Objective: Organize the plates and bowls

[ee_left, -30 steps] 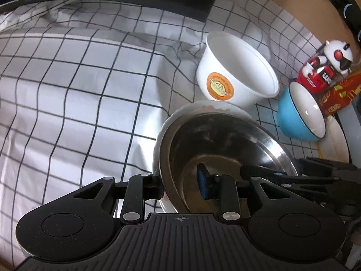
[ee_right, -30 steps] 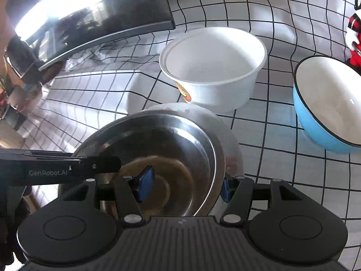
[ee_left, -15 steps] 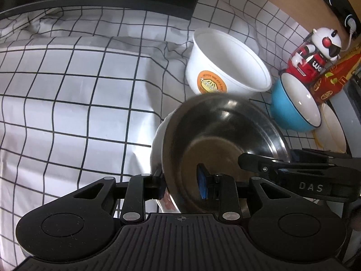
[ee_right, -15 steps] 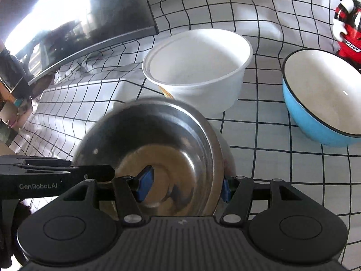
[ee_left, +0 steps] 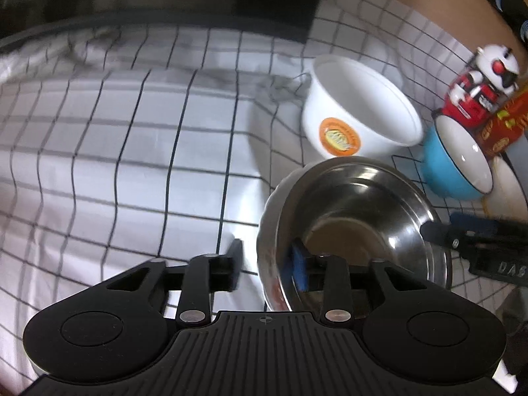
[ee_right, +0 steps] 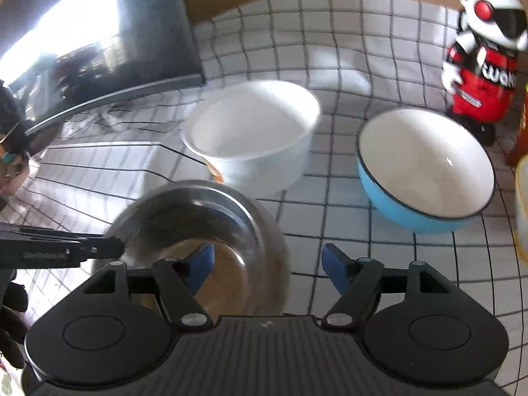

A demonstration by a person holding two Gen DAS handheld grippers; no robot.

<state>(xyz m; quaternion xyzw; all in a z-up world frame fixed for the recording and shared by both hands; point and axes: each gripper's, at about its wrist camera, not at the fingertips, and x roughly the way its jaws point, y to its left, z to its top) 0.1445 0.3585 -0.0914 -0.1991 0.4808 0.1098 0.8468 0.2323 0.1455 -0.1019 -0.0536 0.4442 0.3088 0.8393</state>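
Note:
A steel bowl (ee_left: 359, 217) sits nested in a white dish (ee_left: 268, 217) on the checked cloth; it also shows in the right wrist view (ee_right: 198, 227). My left gripper (ee_left: 269, 264) is open, its jaws apart either side of the near rim of bowl and dish. My right gripper (ee_right: 267, 267) is open, its jaws straddling the bowl's right rim without touching. Behind stand a white paper bowl with an orange label (ee_left: 359, 125) (ee_right: 254, 132) and a blue bowl with a white inside (ee_left: 458, 161) (ee_right: 425, 161).
A red and white robot toy (ee_right: 481, 52) stands at the back right beside a red packet (ee_left: 508, 122). A dark monitor (ee_right: 92, 46) lies along the back left. A pale plate edge (ee_left: 508, 191) shows past the blue bowl. The checked cloth (ee_left: 115, 151) stretches left.
Both grippers have opened and let go of the steel bowl and dish. The lifted, tilted stack has come down onto the cloth.

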